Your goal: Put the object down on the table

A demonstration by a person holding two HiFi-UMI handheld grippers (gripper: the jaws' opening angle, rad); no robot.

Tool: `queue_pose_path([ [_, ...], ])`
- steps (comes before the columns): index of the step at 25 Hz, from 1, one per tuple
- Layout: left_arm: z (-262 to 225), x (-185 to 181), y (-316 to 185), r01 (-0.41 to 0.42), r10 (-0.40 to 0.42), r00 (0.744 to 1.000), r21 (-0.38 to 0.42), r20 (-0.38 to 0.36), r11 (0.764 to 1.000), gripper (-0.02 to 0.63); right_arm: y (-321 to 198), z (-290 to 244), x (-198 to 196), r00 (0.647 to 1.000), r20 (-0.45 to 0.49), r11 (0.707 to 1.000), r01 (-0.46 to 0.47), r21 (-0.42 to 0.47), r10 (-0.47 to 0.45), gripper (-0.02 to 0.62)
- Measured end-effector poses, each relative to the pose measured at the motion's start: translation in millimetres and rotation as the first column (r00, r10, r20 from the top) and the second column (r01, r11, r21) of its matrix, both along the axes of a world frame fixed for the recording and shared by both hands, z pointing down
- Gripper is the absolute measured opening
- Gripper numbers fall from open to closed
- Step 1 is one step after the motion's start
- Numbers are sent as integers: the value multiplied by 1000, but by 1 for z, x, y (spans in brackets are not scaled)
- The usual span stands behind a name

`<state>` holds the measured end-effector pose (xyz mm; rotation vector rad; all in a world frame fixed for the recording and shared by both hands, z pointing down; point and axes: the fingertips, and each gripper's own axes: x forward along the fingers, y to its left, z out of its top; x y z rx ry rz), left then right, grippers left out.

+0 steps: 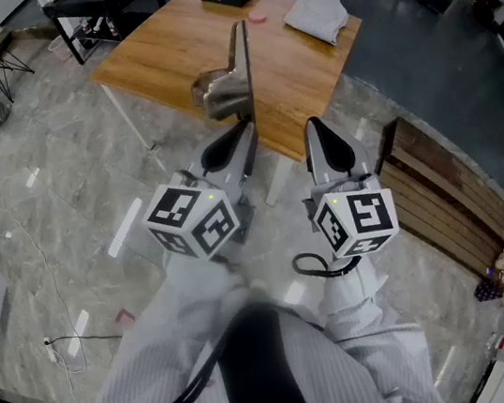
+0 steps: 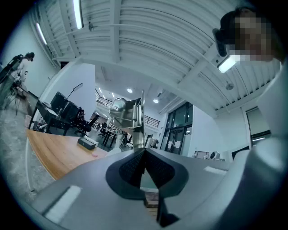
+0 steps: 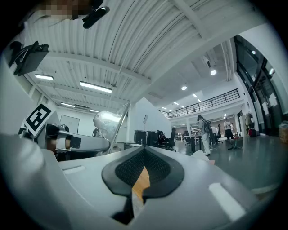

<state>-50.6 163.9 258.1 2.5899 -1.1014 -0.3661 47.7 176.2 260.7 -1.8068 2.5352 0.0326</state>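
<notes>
Holding a metal scoop [image 1: 219, 93] upright, handle clamped in the left tongs [image 1: 249, 128], by the counter's [image 1: 152, 50] near edge, right tongs [image 1: 314, 125] closed empty; next, probably lowering, then releasing.

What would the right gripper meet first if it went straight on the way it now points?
Probably nothing near: the right gripper, fingers shut and empty, points out over the wooden table, and its own view shows open room ahead. The grey cloth lies right of that line. Its height is unclear.
</notes>
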Motion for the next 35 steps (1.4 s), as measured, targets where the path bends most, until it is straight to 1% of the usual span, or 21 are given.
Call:
queue_pose_path([
  [6, 5, 3, -4, 0, 0, 1000, -5, -1, 1000, 2, -4, 6, 5, 1000, 10, 1000, -6, -4, 6, 12],
  [14, 10, 19, -8, 0, 0, 1000, -12, 4, 1000, 2, -7, 8, 22, 1000, 29, 1000, -6, 1, 6, 13],
  [21, 21, 24, -34, -2, 3, 1000, -50, 11, 999, 2, -29, 16, 32, 999, 33, 1000, -19, -8, 19, 14],
  [24, 31, 24, -57, -2, 3, 1000, -73, 8, 997, 3, -49, 25, 31, 1000, 5, 1000, -20, -23, 21, 14],
  [28, 54, 27, -104, -18, 19, 1000, -105, 9, 994, 2, -93, 43, 36, 999, 20, 998, -28, -48, 29, 14],
  [32, 70, 31, -173, -46, 46, 999, -141, -2, 989, 2, -160, 56, 37, 999, 0, 997, -43, -71, 43, 14],
  [35, 77, 35, -233, -81, 83, 997, -163, 6, 983, 2, -217, 58, 40, 997, 17, 995, -73, -74, 75, 14],
])
